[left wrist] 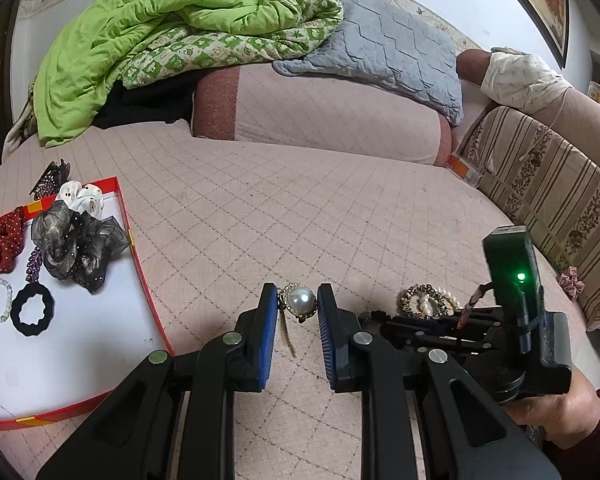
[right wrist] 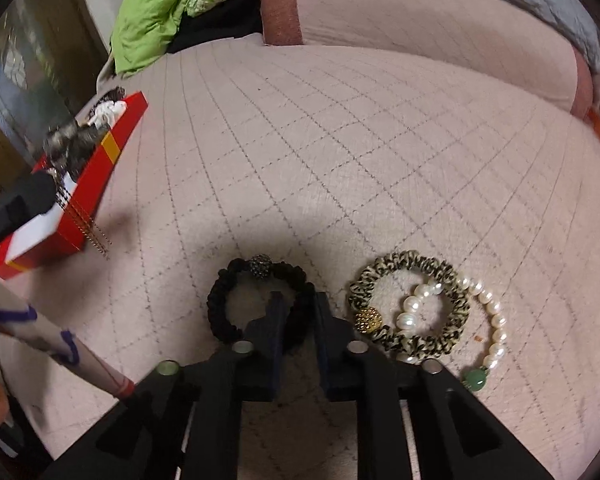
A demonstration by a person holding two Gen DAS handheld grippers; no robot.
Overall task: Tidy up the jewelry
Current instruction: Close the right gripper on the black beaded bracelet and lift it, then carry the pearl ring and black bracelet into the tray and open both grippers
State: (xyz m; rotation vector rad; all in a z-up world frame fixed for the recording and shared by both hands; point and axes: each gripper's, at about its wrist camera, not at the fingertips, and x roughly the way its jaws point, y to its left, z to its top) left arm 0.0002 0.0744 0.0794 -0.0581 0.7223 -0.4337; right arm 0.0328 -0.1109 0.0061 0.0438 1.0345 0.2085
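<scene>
While fingers [left wrist: 298, 308] pinch the pearl earring [left wrist: 301, 300], open bedspread [left wrist: 280, 208] stretches beyond — red tray [left wrist: 134, 236] leftward.

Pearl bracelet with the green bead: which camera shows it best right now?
The right wrist view. There the pearl bracelet lies in full on the quilted bedspread, threaded through the striped scrunchie, green bead near the frame's bottom. The left wrist view shows only a few pearls behind the right gripper.

Scrunchies [left wrist: 78, 246] in box [left wrist: 148, 300]
</scene>
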